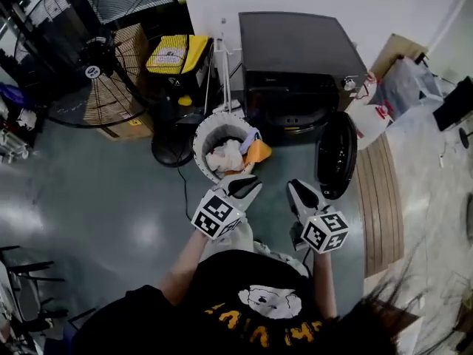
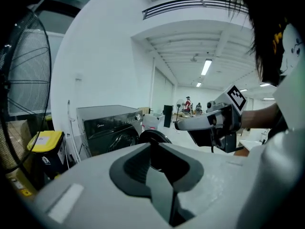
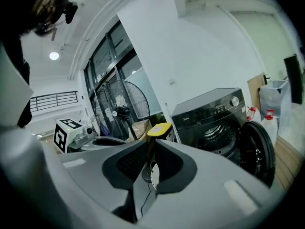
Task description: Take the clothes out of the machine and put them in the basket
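Left gripper point(image 1: 246, 185): I hold its jaws pressed together with nothing between them. It hovers in front of the machine point(image 1: 295, 50), by the basket's near rim.
Right gripper point(image 1: 297, 190): its jaws are drawn together too, and empty. It is in front of the machine, just beside the open door point(image 1: 338, 154).
Machine: a dark front-loader against the white wall.
Basket point(image 1: 201, 135): white and round, on the floor just before the machine's front, toward its left corner as I face it.
Clothes point(image 1: 225, 156): white, orange and pale blue pieces heaped in the basket.
Fan point(image 1: 96, 50): large and black, well left of the machine.
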A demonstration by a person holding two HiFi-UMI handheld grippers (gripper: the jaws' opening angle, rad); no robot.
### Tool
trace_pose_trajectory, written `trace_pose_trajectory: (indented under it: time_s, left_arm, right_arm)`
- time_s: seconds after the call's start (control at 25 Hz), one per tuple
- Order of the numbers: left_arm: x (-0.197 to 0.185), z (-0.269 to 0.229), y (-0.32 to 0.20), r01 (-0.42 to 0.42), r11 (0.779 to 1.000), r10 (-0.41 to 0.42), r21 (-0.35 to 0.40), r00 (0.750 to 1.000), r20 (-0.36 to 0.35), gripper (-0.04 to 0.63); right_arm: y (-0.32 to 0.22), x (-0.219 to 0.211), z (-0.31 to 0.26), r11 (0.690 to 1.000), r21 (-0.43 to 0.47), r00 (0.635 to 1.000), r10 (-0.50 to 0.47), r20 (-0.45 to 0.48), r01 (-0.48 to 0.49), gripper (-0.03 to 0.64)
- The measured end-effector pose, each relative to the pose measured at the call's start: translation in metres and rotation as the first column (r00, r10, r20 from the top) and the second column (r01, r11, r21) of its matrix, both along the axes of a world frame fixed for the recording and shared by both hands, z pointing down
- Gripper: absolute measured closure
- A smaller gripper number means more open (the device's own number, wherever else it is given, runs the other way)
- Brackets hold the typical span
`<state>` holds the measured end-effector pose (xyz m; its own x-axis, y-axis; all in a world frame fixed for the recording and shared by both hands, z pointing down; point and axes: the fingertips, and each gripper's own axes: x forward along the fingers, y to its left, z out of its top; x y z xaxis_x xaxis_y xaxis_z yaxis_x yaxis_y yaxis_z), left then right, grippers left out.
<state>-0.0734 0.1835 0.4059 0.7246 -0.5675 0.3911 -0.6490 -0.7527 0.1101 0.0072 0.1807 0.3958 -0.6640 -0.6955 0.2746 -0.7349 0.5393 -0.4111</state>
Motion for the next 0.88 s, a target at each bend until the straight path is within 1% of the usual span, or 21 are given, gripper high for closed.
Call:
trace_pose_trajectory:
  time_s: [0.16, 0.28, 0.56, 0.88]
  left_arm:
    - [0.01, -0.009, 0.027, 0.022, 1.0, -0.022, 0.003, 0.999, -0.033, 0.567]
    - [0.012, -0.016, 0.04, 0.015, 1.0, -0.014, 0.017, 0.999, -0.034, 0.586]
    - [0.013, -0.037, 0.06, 0.015, 0.998, -0.014, 0.058, 1.0, -0.021, 0.587]
    - [0.011, -0.045, 0.07, 0.002, 0.996, -0.002, 0.085, 1.0, -0.008, 0.587]
  right_arm:
    - [0.021, 0.007, -0.01, 0.999, 0.041, 1.0, -0.015, -0.002, 0.015, 0.572]
    - [0.031, 0.006, -0.018, 0.997, 0.073, 1.0, -0.024, -0.008, 0.025, 0.575]
    - [0.05, 0.002, -0.038, 0.991, 0.131, 0.999, -0.038, -0.013, 0.04, 0.595]
    - [0.06, -0.003, -0.047, 0.984, 0.171, 0.999, -0.04, -0.016, 0.042, 0.595]
